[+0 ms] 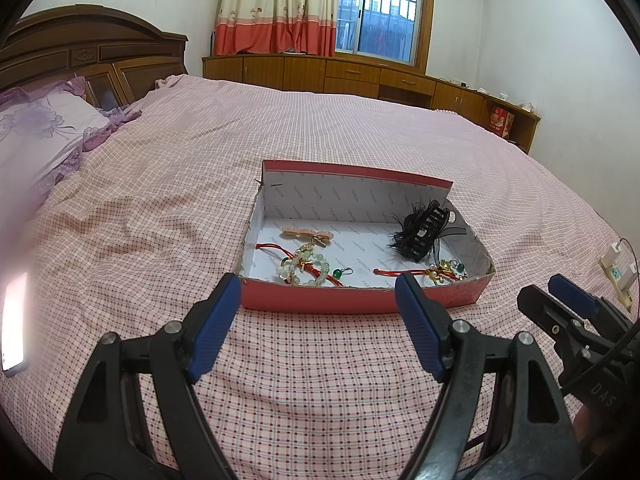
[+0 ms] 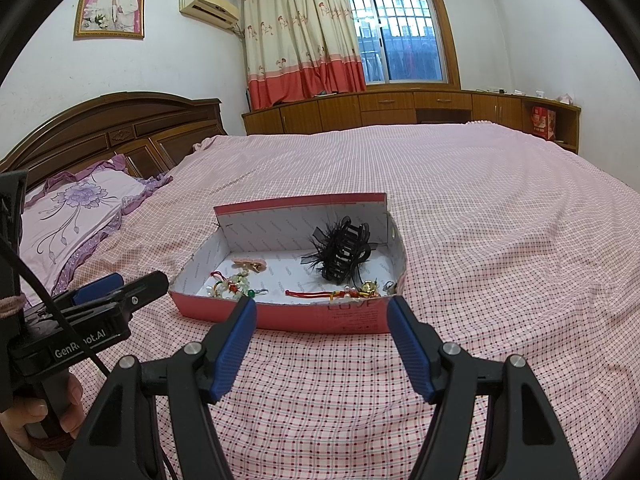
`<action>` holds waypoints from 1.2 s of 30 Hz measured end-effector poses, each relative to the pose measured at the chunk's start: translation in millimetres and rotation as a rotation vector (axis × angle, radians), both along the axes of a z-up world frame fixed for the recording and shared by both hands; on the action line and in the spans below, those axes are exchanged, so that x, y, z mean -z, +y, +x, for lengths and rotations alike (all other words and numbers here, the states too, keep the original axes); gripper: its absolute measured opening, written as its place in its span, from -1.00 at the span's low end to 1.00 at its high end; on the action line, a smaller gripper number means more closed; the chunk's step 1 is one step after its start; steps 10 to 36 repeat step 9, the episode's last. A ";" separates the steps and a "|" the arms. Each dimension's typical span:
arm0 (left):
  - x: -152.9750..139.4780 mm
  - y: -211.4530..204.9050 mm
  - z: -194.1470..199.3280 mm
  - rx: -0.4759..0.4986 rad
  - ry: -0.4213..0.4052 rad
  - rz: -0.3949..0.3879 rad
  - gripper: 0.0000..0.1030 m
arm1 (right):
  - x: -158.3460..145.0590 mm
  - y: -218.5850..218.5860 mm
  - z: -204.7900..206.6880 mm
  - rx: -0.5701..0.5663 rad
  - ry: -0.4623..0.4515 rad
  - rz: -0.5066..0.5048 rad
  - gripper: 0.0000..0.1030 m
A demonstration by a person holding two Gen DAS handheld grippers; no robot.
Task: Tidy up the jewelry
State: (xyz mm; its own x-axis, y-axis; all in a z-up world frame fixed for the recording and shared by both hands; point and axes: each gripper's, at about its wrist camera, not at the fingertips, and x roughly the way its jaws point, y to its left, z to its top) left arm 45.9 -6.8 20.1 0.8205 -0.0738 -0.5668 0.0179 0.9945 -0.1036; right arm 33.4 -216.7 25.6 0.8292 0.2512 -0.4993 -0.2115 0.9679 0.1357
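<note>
A shallow pink cardboard box lies on the bed. Inside are a black feathered claw clip, a pale pink hair clip, a beaded bracelet with red cord, and a red cord with gold charms. My left gripper is open and empty, just short of the box's near wall. My right gripper is open and empty at the same wall. Each shows in the other's view, the right and the left.
The pink checked bedspread covers the bed. A purple floral pillow and wooden headboard are at the left. A power strip lies at the right edge. A lit phone lies at the left. Wooden cabinets stand beyond.
</note>
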 end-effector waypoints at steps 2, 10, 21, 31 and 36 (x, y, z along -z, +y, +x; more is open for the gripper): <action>-0.1 0.1 -0.1 0.000 0.000 0.001 0.38 | 0.1 -0.3 0.0 0.000 0.000 0.000 0.36; -0.1 0.3 0.0 0.001 0.002 0.000 0.38 | 0.3 -0.6 0.1 0.000 0.000 0.000 0.36; -0.1 0.3 0.0 0.001 0.002 0.000 0.38 | 0.3 -0.6 0.1 0.000 0.000 0.000 0.36; -0.1 0.3 0.0 0.001 0.002 0.000 0.38 | 0.3 -0.6 0.1 0.000 0.000 0.000 0.36; -0.1 0.3 0.0 0.001 0.002 0.000 0.38 | 0.3 -0.6 0.1 0.000 0.000 0.000 0.36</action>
